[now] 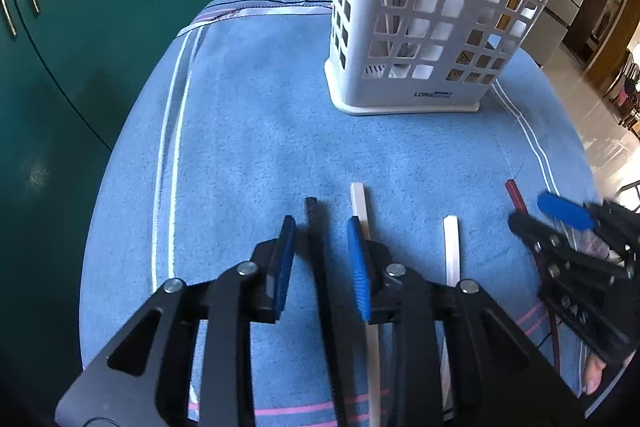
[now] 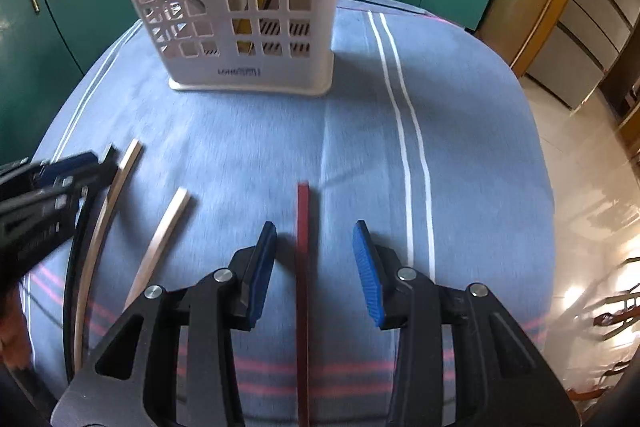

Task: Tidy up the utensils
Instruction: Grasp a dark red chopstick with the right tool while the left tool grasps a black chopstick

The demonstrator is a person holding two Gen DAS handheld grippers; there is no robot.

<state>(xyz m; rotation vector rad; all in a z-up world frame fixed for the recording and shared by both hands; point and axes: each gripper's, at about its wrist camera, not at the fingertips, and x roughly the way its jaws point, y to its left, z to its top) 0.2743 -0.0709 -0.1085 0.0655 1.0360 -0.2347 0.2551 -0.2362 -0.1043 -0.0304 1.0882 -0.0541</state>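
Left tool (image 1: 322, 259): jaws parted, blue pads clear of the black stick (image 1: 316, 247), which runs lengthwise up the gap between them; no pinch shows
Black stick: lies flat on the blue towel (image 1: 248, 131), nearer the right pad than the left, its far tip past the pad tips
White stick (image 1: 359, 205): just beside the left tool's right pad, outside the gap, parallel to the black stick, partly hidden by the finger
Second white stick (image 1: 451, 247): further right, apart from the first, between the two tools
Right tool (image 2: 314, 267): jaws spread wide, pads well off the red stick (image 2: 303, 227), which lies centred in the gap; nothing gripped
Red stick: flat on the towel, straight along the tool's line, its tip beyond the pads
Left tool pose: tilted steeply down over the near part of the counter, fingers pointing toward the basket (image 1: 420, 19)
Right tool pose: likewise angled down, on the right edge of the left view, blurred there
Basket: white, perforated, upright on the towel at the far side, well apart from all four sticks; something yellow and dark shows through its holes in the right view
Towel: blue with white stripes, pink stripes at the near edge, covering the counter
Background: green cabinets (image 1: 80, 47) behind the counter
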